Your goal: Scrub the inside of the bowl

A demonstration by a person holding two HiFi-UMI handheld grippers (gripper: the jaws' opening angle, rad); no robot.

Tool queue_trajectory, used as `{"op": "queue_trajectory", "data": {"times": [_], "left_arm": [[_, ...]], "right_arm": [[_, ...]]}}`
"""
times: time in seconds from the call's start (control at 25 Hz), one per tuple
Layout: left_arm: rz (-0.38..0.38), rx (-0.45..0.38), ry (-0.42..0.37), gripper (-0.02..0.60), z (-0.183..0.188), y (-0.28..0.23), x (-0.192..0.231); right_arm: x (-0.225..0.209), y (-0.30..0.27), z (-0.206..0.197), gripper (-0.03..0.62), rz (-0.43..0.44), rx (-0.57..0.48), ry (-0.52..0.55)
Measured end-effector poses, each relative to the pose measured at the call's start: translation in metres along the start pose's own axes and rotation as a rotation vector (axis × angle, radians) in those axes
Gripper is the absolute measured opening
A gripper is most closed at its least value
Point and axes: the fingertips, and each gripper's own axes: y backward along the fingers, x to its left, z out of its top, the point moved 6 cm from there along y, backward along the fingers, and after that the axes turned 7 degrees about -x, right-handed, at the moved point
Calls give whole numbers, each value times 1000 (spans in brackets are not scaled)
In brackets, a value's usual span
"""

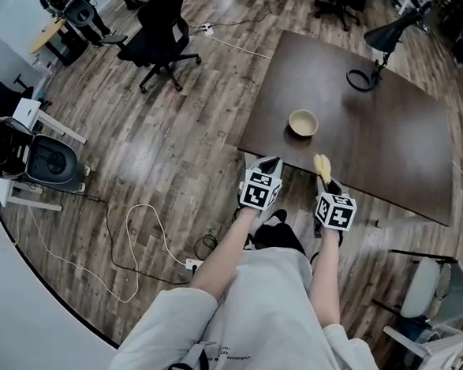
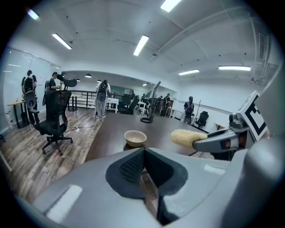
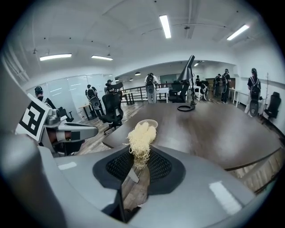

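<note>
A small beige bowl (image 1: 304,123) stands upright near the front edge of a dark brown table (image 1: 387,146). In the head view both grippers hover just short of that edge, apart from the bowl. My left gripper (image 1: 271,164) is shut with nothing in it. My right gripper (image 1: 324,180) is shut on a yellow fibrous scrubber (image 1: 322,165) that sticks out toward the bowl. The left gripper view looks past the left gripper (image 2: 143,156) to the bowl (image 2: 135,138) and the scrubber (image 2: 187,137). In the right gripper view the scrubber (image 3: 141,138) partly hides the bowl (image 3: 150,122) beyond the right gripper (image 3: 139,160).
A black desk lamp (image 1: 394,28) and its round base (image 1: 361,79) stand at the table's far side. A black office chair (image 1: 162,35) is on the wood floor to the left, where a white cable (image 1: 133,242) also lies. Several people stand far off.
</note>
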Motion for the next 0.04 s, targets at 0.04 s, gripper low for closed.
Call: {"op": "queue_trajectory", "data": {"times": [0.04], "left_arm": [[1,4,-3,0,-1,1,1]], "right_arm": [[4,-1,1,109,5,1,8]]}}
